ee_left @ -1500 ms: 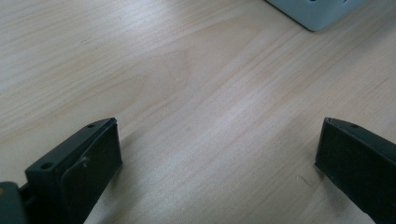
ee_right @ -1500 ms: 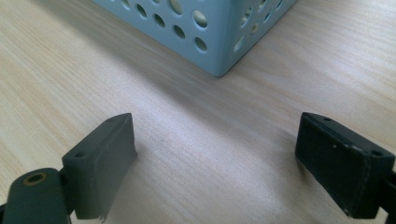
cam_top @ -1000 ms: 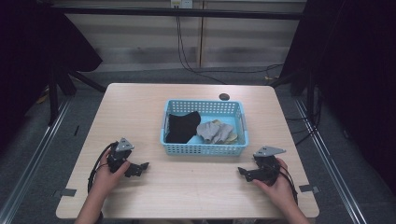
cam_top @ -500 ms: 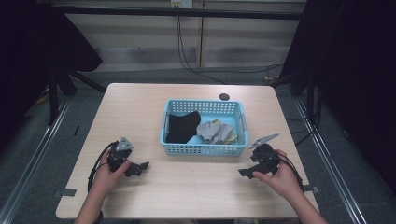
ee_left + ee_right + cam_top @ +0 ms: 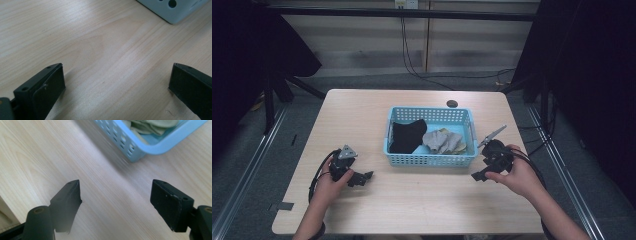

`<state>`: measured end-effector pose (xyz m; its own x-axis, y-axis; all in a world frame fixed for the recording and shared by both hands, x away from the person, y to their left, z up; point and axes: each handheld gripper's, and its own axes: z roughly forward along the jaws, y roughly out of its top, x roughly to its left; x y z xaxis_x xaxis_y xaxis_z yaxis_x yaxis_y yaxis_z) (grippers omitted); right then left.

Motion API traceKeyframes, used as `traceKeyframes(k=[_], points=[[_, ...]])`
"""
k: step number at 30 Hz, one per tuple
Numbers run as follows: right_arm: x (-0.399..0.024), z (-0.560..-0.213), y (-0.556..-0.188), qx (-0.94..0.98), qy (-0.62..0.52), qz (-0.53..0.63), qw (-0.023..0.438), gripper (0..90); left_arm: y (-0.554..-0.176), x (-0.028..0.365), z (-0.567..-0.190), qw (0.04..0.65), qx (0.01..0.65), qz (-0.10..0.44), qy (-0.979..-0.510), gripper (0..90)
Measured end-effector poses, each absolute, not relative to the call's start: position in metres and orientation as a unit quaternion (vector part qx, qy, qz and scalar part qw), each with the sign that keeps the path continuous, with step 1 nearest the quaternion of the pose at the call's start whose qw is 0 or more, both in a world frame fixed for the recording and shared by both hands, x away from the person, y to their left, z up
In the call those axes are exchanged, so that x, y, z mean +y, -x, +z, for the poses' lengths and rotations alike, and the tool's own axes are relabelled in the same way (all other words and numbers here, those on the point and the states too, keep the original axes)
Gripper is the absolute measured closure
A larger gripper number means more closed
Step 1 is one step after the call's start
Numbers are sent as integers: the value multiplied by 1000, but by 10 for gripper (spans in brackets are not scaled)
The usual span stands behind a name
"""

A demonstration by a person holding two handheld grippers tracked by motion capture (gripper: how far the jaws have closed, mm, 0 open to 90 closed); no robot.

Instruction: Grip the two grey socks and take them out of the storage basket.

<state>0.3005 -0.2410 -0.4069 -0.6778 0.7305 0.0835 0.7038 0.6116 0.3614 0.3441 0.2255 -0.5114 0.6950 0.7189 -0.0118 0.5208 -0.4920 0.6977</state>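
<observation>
Your left gripper [image 5: 362, 177] rests on the pale wooden table [image 5: 362, 115] at about eight o'clock, its jaws spread wide with only bare wood between them. Your right gripper [image 5: 478, 175] is off the tabletop at about four o'clock, just beside the right front corner of the light blue perforated plastic basket [image 5: 430, 159]; its jaws have just been closing a little, yet they stand well apart and hold nothing. The basket sits at the table's centre, holding a black cloth [image 5: 407, 135] on its left and crumpled grey-beige cloths [image 5: 443, 141] on its right. A small dark round disc [image 5: 452, 104] lies at one o'clock beyond the basket.
</observation>
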Motion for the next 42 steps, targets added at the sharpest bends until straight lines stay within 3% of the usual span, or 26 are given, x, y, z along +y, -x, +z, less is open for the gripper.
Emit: traceKeyframes(k=[12,27,42], points=[[-218,-363,-333,900,-389,192,39,273,-344,225,-511,349,365,143,-851,0],[-186,-375,-383,900,-399,172,40,290,-346,224,-512,350,362,142,-852,0],[-159,-407,-429,891,-420,167,35,402,-347,224,-511,350,360,141,-853,0]])
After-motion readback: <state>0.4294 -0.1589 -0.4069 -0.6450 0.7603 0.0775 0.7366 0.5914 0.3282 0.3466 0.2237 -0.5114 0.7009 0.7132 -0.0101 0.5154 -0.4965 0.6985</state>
